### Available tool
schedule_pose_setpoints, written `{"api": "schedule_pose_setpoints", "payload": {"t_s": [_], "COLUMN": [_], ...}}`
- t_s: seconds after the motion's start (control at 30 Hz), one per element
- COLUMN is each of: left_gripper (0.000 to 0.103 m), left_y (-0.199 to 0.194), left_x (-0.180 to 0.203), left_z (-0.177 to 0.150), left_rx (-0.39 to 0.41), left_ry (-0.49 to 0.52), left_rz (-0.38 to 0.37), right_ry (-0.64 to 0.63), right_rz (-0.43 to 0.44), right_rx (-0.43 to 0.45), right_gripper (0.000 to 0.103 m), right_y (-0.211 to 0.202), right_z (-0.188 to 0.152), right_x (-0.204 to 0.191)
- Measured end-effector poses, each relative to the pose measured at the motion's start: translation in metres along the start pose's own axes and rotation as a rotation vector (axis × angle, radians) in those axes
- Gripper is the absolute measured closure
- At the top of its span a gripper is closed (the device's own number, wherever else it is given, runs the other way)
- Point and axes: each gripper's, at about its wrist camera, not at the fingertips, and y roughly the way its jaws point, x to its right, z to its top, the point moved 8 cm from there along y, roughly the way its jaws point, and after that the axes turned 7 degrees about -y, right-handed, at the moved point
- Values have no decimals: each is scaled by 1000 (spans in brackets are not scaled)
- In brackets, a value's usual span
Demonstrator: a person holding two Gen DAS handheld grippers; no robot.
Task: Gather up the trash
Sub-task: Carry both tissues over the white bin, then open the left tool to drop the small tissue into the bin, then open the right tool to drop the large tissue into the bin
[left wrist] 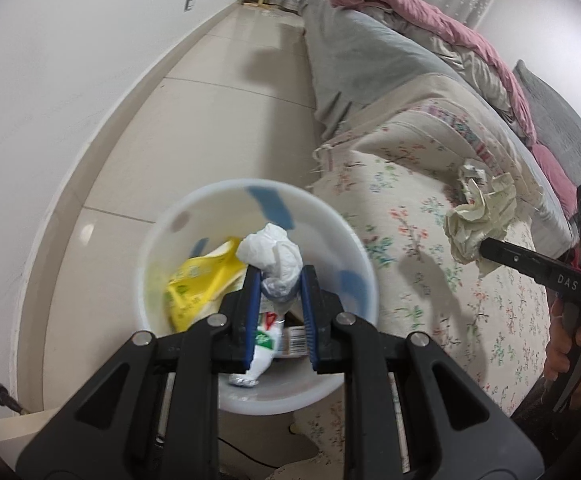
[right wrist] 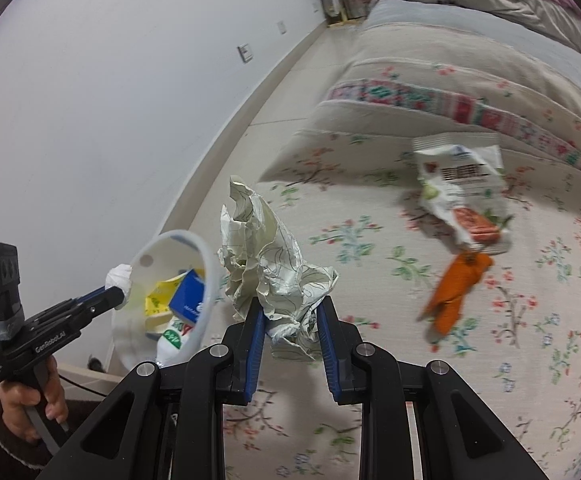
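My left gripper is shut on a crumpled white tissue and holds it over the white bin. The bin holds a yellow packet and other wrappers. In the right wrist view the bin stands at the bed's left edge, with the left gripper at its rim. My right gripper is shut on a crumpled patterned paper above the floral bedspread; the paper also shows in the left wrist view. A white snack wrapper and an orange scrap lie on the bed.
The floral bedspread covers the bed, with a grey blanket and a pink quilt further back. A white wall and tiled floor run along the left. A cable lies by the skirting.
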Motion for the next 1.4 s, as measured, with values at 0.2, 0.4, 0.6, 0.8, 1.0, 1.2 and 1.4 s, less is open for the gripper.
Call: {"api": "schedule_pose_setpoints", "payload": {"t_s": [0.2,0.4,0.6,0.8,1.0,1.2,1.4], "left_gripper": [66,18,6,6,6,6,6], "left_y": [-4,-15,-25,-34,-41,-40,-37], "left_x": [-20,-42,-67,-81,-90,-91,-86], "left_z": [3,7,2,0,-2,-2,-3], "left_rx": [-1,29,27,27,30,27,20], "left_ry": [-40,-77,-72,-113,-132,-131,-114], "left_rz": [21,170,335,345,357,352,342], "right_ry": [-42,-76,-102,-138,-169,-166,-137], "right_rz": [19,38,56,83,176,163,131], "right_rx": [-22,-40,-59,-64,-20,-1,-2], "right_gripper": [76,76,76,76,49,40,38], "right_y": [17,33,48,56,63,57,52], "right_z": [-3,-7,-10,-8,-7,-8,-8], "right_x": [-23,-40,-58,-78,-102,-92,-73]}}
